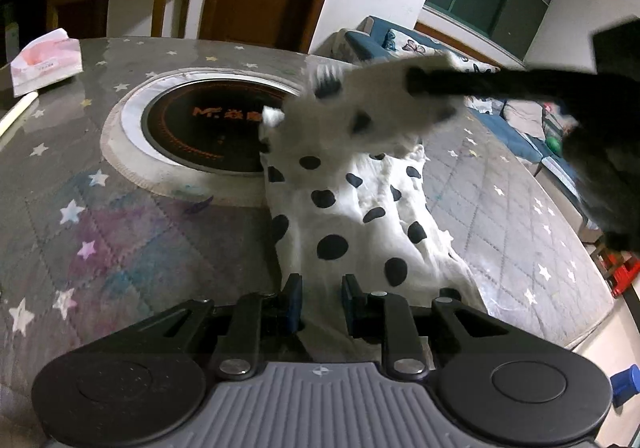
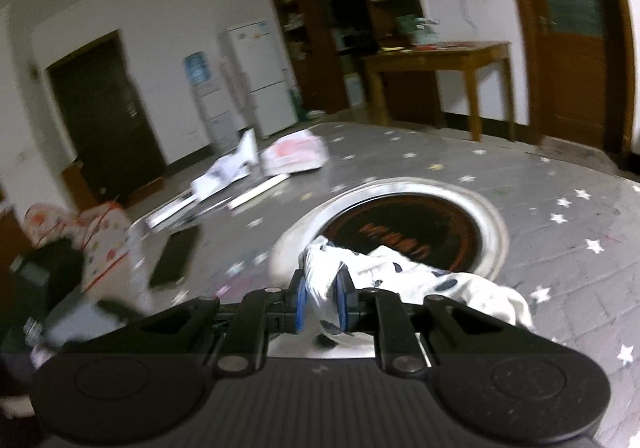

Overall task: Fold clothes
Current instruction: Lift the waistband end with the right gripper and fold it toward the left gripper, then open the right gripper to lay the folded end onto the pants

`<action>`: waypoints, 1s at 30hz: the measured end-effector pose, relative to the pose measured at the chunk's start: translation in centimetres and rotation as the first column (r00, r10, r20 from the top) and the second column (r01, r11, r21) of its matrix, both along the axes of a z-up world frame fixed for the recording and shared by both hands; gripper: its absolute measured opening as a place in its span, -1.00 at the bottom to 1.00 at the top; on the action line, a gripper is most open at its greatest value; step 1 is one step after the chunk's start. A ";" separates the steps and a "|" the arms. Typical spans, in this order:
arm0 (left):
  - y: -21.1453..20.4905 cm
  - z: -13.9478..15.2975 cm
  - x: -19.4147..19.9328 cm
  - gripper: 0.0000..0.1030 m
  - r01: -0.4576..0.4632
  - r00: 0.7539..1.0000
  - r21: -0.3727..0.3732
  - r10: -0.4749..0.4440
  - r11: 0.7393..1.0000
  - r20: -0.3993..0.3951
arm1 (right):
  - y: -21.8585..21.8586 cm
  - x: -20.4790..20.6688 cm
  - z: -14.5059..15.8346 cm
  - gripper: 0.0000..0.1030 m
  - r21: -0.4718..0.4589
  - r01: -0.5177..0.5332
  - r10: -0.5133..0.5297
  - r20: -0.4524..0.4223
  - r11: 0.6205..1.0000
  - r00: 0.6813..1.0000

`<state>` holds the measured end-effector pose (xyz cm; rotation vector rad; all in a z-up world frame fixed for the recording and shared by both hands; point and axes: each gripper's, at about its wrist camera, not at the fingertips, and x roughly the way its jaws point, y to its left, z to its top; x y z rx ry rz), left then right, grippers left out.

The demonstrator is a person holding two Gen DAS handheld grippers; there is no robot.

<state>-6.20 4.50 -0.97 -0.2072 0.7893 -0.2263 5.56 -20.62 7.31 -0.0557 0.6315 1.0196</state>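
Right gripper (image 2: 320,298) pinches the spotted garment's (image 1: 340,215) far end off the table (image 1: 140,248) to carry it over for a fold, while left gripper (image 1: 318,302), parted around the near end, anchors nothing.

left gripper (image 1: 318,302) jaws slightly apart around cloth; right gripper (image 2: 322,302) clamped on fabric

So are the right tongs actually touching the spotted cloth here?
Touching. The right wrist view shows the right tongs with both blue pads pressed against a bunched fold of the spotted cloth, lifting it above the table.
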 end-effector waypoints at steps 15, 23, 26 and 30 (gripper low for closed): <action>2.8 2.0 -1.6 -0.52 -0.076 0.994 0.019 0.075 0.997 0.079 | -0.4 -13.3 -4.2 -0.46 -0.392 -0.257 0.364 0.227 0.883 0.903; 2.1 3.6 -1.0 -0.51 -0.043 0.990 0.019 0.040 0.999 0.136 | -0.1 -12.3 -3.4 -0.03 -0.318 -0.186 0.255 0.191 0.930 0.948; 1.4 3.4 -0.9 -0.51 -0.019 0.992 0.020 0.016 1.000 0.128 | 1.5 -12.7 -4.3 -0.03 -0.332 -0.176 0.255 0.209 0.927 0.944; 1.5 3.2 -0.9 -0.51 -0.029 0.992 0.012 0.027 1.000 0.120 | 4.3 -13.0 -5.6 -0.11 -0.369 -0.152 0.260 0.262 0.917 0.929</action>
